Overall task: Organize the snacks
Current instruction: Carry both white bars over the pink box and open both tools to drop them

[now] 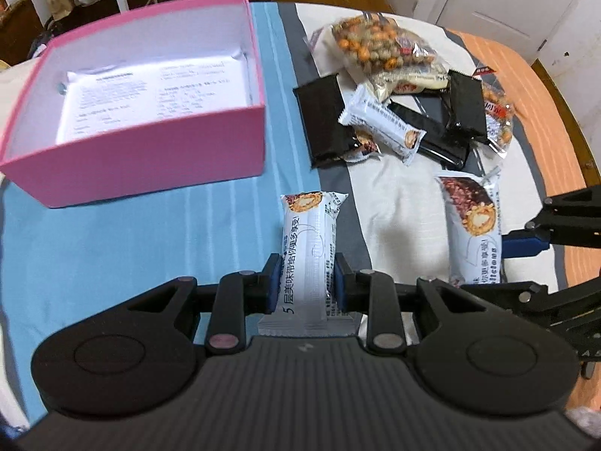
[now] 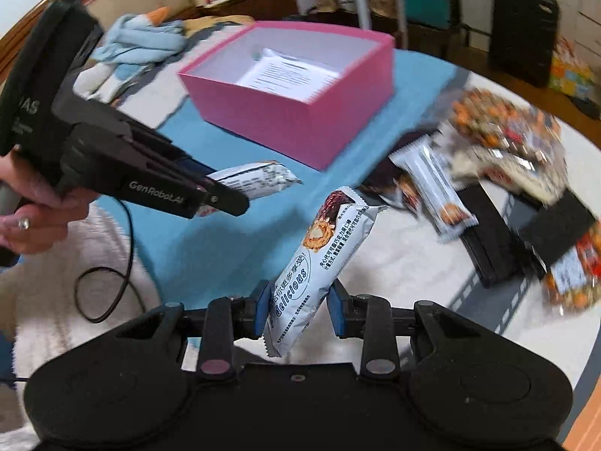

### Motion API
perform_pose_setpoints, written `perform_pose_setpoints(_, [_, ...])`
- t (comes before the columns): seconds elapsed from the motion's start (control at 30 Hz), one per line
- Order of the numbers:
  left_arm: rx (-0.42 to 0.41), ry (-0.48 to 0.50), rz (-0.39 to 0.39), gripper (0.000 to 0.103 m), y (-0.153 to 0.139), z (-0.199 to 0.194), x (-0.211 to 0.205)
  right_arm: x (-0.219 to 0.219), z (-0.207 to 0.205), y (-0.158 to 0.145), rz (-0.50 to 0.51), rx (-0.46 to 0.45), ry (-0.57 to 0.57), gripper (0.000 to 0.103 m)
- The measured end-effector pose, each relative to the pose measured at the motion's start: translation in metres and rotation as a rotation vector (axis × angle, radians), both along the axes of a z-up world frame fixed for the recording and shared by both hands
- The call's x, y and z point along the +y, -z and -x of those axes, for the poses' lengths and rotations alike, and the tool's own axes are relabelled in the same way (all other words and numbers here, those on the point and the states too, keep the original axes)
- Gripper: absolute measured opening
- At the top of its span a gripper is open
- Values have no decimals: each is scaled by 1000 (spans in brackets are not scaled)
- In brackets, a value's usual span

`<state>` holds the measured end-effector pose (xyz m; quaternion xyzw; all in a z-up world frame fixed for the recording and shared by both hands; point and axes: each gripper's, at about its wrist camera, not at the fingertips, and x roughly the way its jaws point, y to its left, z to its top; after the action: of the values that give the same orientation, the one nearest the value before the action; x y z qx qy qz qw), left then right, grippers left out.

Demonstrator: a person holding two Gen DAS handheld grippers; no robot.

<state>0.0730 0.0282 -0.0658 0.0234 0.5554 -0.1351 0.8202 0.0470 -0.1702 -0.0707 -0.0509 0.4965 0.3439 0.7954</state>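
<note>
My left gripper (image 1: 306,282) is shut on a white snack bar (image 1: 308,248), held above the blue cloth in front of the pink box (image 1: 150,158). My right gripper (image 2: 298,308) is shut on a second white snack bar (image 2: 323,259), lifted off the bed. The left gripper with its bar (image 2: 259,180) also shows in the right wrist view, left of centre. The right gripper's bar (image 1: 473,225) shows in the left wrist view too. The pink box (image 2: 293,120) is open and holds only a printed sheet (image 1: 150,94).
A pile of snacks lies to the right of the box: a bag of coated peanuts (image 1: 379,45), black packets (image 1: 326,124), another white bar (image 1: 383,127). A black cable (image 2: 109,289) lies on white fleece at left. Bundled clothes (image 2: 139,45) lie behind the box.
</note>
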Motion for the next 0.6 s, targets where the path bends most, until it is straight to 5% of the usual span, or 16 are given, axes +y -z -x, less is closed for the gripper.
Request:
perform_pose_setpoints(0.3, [-37, -25, -18, 27, -66, 3, 33, 34, -18, -60, -30, -43, -124, 37])
perform_pose_setpoints(0.43, [-112, -79, -50, 27, -88, -4, 54, 49, -36, -74, -33, -66, -160, 37])
perform_pose_setpoints(0.6, [-162, -150, 1, 27, -101, -34, 80, 79, -77, -75, -12, -71, -184, 37])
